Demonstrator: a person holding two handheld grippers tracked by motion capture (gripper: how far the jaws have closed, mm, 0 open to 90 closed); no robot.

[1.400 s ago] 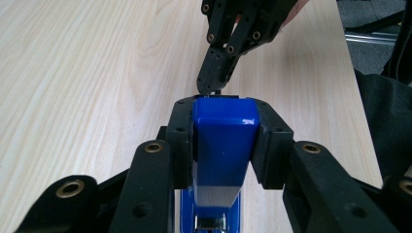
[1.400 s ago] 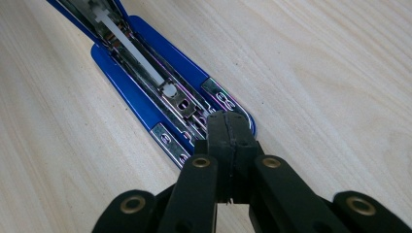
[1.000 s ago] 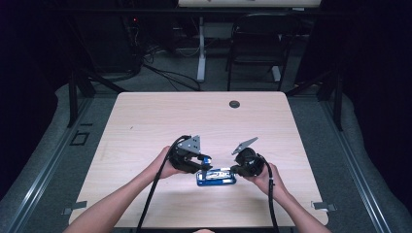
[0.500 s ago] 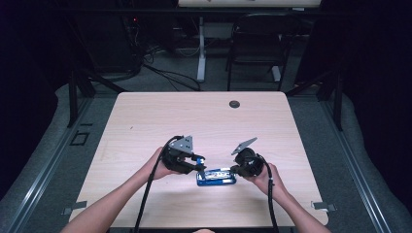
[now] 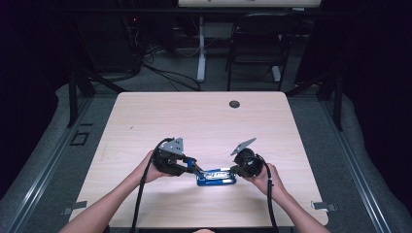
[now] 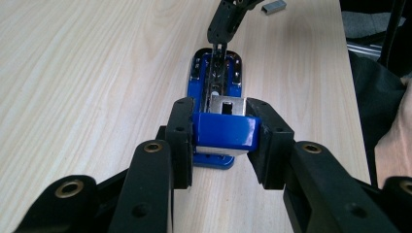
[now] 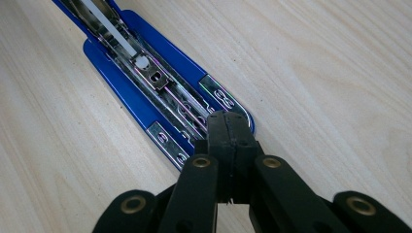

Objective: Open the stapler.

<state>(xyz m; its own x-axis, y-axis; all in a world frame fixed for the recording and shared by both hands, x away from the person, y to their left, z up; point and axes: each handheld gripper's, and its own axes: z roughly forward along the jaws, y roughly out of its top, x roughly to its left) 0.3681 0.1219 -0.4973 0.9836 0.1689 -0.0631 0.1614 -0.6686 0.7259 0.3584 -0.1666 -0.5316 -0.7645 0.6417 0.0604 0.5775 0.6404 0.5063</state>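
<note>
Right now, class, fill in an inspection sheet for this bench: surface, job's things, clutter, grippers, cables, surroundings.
Surface: light wood-grain table, with a dark round port near the far edge.
Job's things: blue stapler lying opened, its metal staple channel showing.
Clutter: a small strip of staples on the table past the stapler.
Grippers: left gripper clamps the stapler's blue hinge end; right gripper, jaws together, sits at the front end of the channel. Whether it pinches anything cannot be told.
Cables: one black cable trails from each gripper toward the person.
Surroundings: dark room, chair, floor wiring beyond the table.
</note>
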